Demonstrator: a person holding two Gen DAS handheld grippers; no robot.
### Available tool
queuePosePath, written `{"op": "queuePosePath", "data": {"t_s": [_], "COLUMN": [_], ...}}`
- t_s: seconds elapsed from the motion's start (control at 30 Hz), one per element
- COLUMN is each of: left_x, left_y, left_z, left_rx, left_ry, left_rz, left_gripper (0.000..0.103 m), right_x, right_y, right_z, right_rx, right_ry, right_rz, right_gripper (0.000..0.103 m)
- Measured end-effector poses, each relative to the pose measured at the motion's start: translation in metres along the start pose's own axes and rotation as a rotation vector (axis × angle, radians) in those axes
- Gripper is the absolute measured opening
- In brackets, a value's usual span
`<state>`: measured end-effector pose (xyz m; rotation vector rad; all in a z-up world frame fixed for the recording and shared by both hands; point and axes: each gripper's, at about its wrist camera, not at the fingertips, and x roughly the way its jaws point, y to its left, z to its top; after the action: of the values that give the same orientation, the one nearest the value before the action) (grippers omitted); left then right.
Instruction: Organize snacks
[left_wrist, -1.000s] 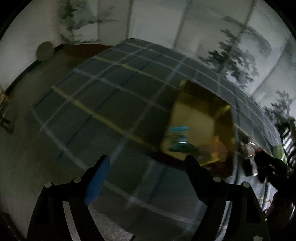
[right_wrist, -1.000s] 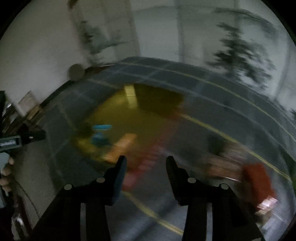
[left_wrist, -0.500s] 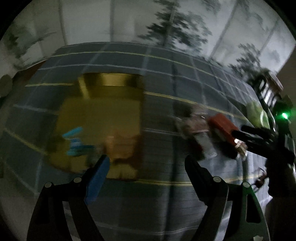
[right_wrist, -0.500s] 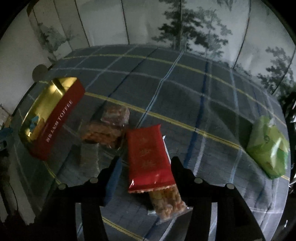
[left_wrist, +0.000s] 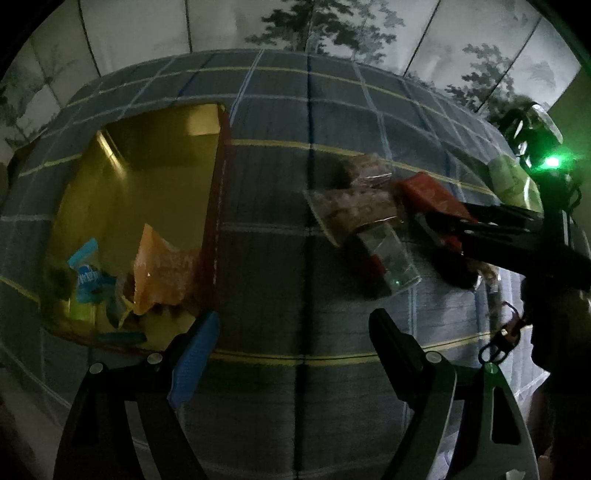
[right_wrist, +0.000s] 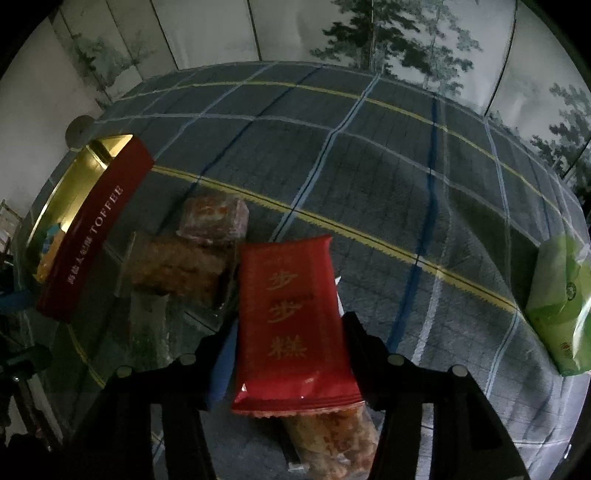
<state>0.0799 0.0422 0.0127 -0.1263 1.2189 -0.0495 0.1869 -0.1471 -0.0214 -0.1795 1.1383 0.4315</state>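
Left claw (left_wrist: 295, 328): black angular fingers, blue pad (left_wrist: 194, 354) on left finger, round silver screws on both. Right claw (right_wrist: 290, 332): same black build, blue pad (right_wrist: 221, 365) on left finger, silver screws; seen from the left camera, green light (left_wrist: 552, 161) behind it.

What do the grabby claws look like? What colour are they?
Both are black. The left gripper has two pointed fingers, one with a blue pad, and round silver bolts. The right gripper looks the same, and a green light glows on it.

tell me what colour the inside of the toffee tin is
Gold inside the toffee tin, with a dark red outer wall; the left wrist view looks straight into it.
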Motion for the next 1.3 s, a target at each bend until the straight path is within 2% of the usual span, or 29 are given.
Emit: {"op": "queuePosePath", "data": {"t_s": [0.03, 0.3, 0.43, 0.53, 0.7, 1.0, 1.1, 1.3], "left_x": [0.002, 0.01, 0.013, 0.013, 0.012, 0.016, 0.024, 0.045], "left_y": [0.001, -0.003, -0.009, -0.015, -0.026, -0.051, -0.061, -0.068], "left_z": [0.0, -0.001, 0.0, 0.001, 0.001, 0.011, 0.017, 0.026], "left_rx": [-0.006, -0.003, 0.001, 0.007, 0.015, -0.001, -0.01, -0.055], "left_ry": [0.003, 0.011, 0.01, 0.001, -0.023, -0.026, -0.022, 0.015], "left_rz": [-0.001, -0.014, -0.021, -0.021, -0.034, -0.09, -0.086, -0.074], "left_gripper": [0.08, 0.08, 0.08, 0.08, 0.08, 0.08, 0.08, 0.078], "right_x": [-0.001, -0.027, -0.043, -0.044, -0.035, -0.023, -0.017, -0.013], "right_y": [0.001, 0.025, 0.037, 0.041, 0.036, 0.032, 0.025, 0.015], "right_z": [-0.001, -0.023, -0.045, -0.066, -0.091, -0.087, -0.086, -0.087], "right_rx": [-0.002, -0.022, -0.003, 0.024, 0.052, 0.0, 0.005, 0.023], "right_ry": [-0.008, -0.107, -0.154, -0.143, -0.125, -0.172, -0.176, -0.194], "right_rz": [0.001, -0.015, 0.033, 0.063, 0.056, -0.074, -0.121, -0.1], "right_gripper": [0.047, 0.047, 0.047, 0.047, 0.047, 0.047, 0.047, 0.047]}}
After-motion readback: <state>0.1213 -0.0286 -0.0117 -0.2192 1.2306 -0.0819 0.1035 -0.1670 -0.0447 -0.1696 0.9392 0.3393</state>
